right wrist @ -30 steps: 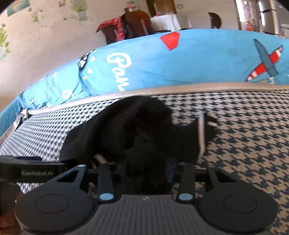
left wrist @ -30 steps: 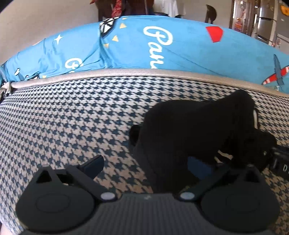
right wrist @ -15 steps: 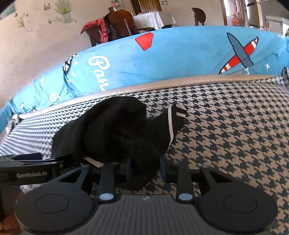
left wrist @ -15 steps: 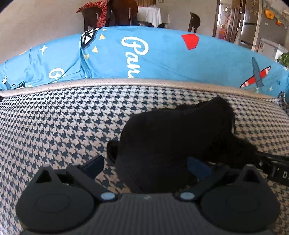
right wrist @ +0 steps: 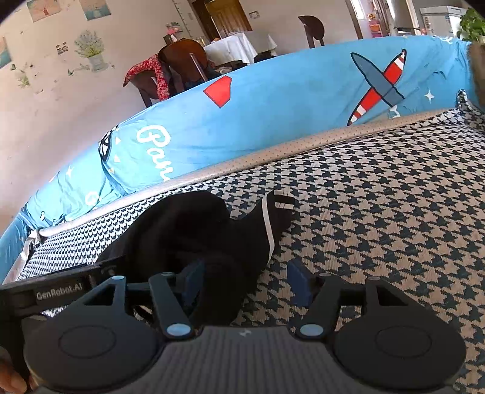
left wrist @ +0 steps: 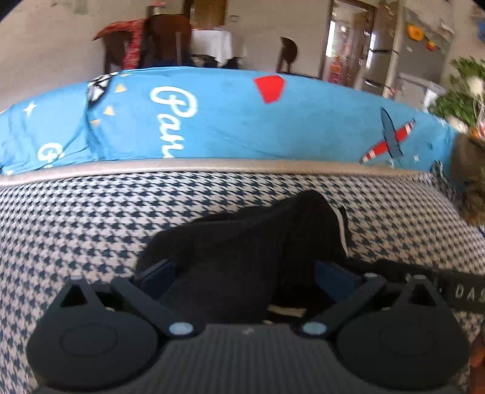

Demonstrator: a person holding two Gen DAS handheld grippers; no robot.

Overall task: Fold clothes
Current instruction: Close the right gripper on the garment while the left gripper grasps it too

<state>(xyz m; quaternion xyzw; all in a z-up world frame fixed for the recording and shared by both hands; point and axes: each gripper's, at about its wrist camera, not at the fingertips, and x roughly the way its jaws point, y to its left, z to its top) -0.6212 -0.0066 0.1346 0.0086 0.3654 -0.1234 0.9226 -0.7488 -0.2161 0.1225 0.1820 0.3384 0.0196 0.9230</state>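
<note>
A lived-in family home, seen from the sofa toward the dining area.

The houndstooth seat cushion [right wrist: 379, 218] with its beige piping runs up against a bright blue cover [right wrist: 288, 109] printed with aeroplanes, stars and looping script. Past it stands a table under a white cloth [right wrist: 239, 45], with dark wooden chairs [right wrist: 182, 60] round it, one draped in red patterned fabric [right wrist: 151, 72]. Flower stickers and small prints [right wrist: 91, 51] dot the cream wall, a wooden door [right wrist: 224, 15] stands behind, a fridge [left wrist: 418, 54] carries bright magnets, and a leafy plant [left wrist: 460, 103] sits at the sofa's end.
</note>
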